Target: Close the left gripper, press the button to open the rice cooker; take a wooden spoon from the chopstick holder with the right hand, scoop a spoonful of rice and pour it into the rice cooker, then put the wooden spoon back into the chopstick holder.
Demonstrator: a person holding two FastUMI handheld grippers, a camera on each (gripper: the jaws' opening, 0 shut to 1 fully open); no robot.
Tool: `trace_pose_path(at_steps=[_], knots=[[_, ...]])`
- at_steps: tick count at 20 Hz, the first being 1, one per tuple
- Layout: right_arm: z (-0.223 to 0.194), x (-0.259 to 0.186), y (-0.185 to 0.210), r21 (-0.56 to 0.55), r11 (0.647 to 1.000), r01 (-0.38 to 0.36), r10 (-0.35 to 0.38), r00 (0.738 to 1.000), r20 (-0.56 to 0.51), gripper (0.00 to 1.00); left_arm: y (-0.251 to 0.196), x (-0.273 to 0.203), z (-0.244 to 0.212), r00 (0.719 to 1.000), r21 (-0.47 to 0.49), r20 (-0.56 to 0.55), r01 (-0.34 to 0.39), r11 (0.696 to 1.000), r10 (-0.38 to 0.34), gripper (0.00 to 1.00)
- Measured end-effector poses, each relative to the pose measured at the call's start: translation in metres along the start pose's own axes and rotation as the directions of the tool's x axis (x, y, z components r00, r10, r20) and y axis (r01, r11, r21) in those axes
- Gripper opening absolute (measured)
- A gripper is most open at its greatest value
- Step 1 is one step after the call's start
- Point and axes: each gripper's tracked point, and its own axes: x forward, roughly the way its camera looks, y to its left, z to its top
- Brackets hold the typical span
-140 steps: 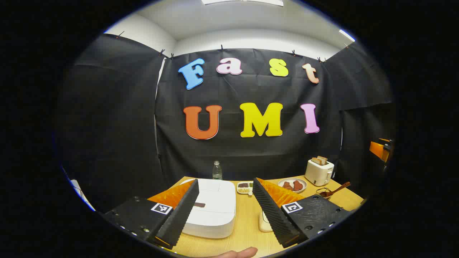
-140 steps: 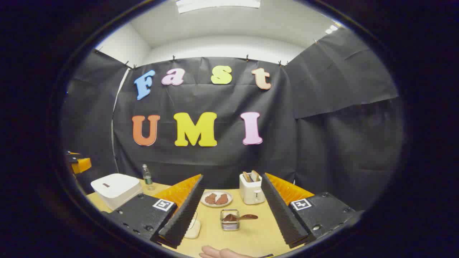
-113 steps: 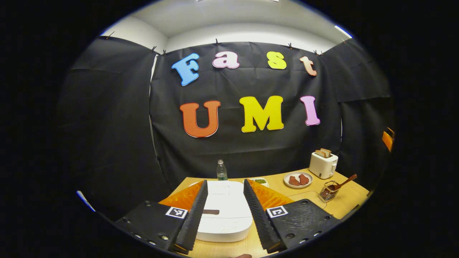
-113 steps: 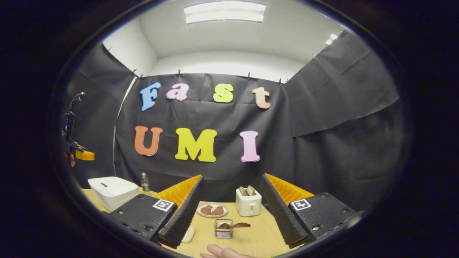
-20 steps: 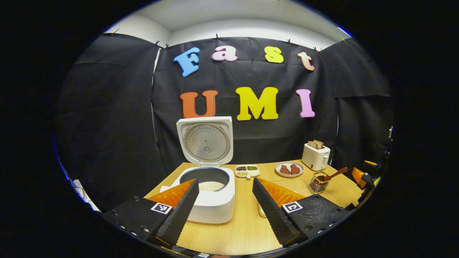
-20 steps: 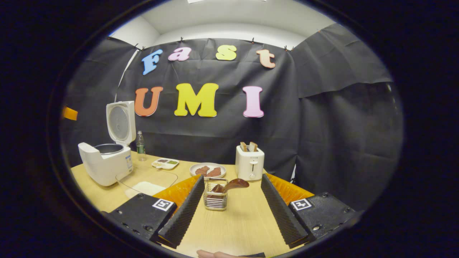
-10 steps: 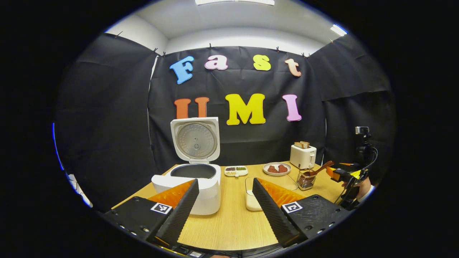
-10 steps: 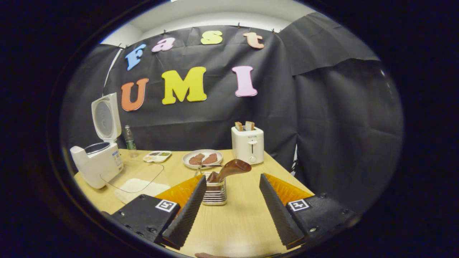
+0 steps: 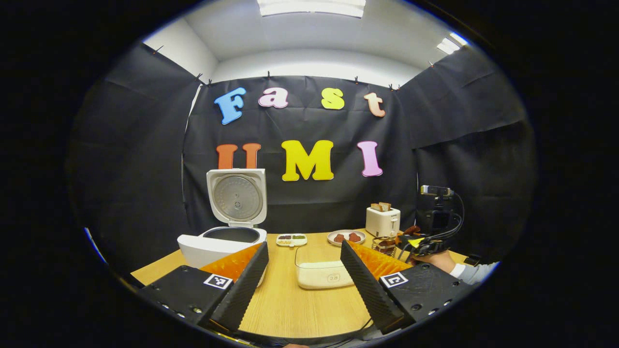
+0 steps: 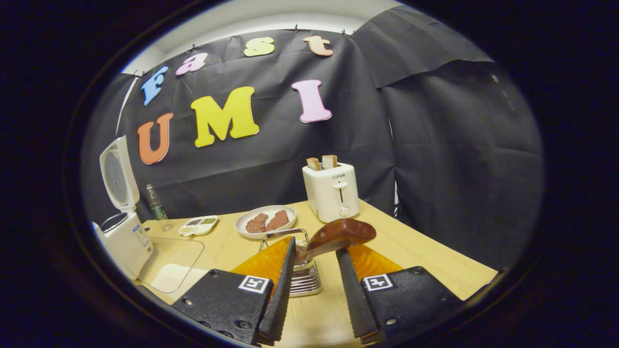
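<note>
Rice cooker (image 9: 220, 244): at the table's left end, lid (image 9: 237, 195) tipped up and back, pot mouth exposed. The button step reads as done, and the raised lid leaves the pot free to take a pour.

Left gripper (image 9: 302, 275): fingers spread wide, holding nothing, hanging low over the near table edge in the left gripper view. Likely parked there, clear of the cooker.

Rice box (image 9: 323, 270): clear box with white rice, on the table (image 9: 285, 309) between the cooker and the holder, so a scoop has a short carry to the pot.

Chopstick holder (image 10: 300, 275): wire basket, upright, toward the table's right side.

Wooden spoon (image 10: 336, 236): in the holder, leaning, handle end up and out. That lean offers the handle to a grasp from the front.

Right gripper (image 10: 313, 263): fingers drawn in to a narrow gap on either side of the handle; whether both press on it I cannot tell. A hand (image 9: 437, 261) holds this gripper by the holder.

Also on the table: toaster (image 10: 331, 191) with bread, plate (image 10: 266, 220) with brown pieces, small divided dish (image 10: 197, 224), bottle (image 10: 155, 203).
</note>
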Motion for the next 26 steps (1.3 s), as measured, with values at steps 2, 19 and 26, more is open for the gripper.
trace_pose_path(at_steps=[2,19,26], knots=[[0.007,0.006,0.011,-0.003,1.0,-0.016,0.016,1.0,0.003,0.45,-0.005,-0.004,0.006,0.999,-0.003,0.021,0.027,1.0,-0.027,0.95],[0.129,-0.027,0.104,-0.211,0.971,-0.116,0.143,0.983,0.115,0.22,0.048,-0.013,0.0,1.0,-0.041,0.003,-0.008,0.999,0.008,0.96],[0.111,-0.056,0.181,-0.183,0.948,-0.261,0.279,0.957,0.081,0.21,0.05,-0.019,0.002,1.0,-0.037,0.008,-0.01,0.999,0.01,0.96]])
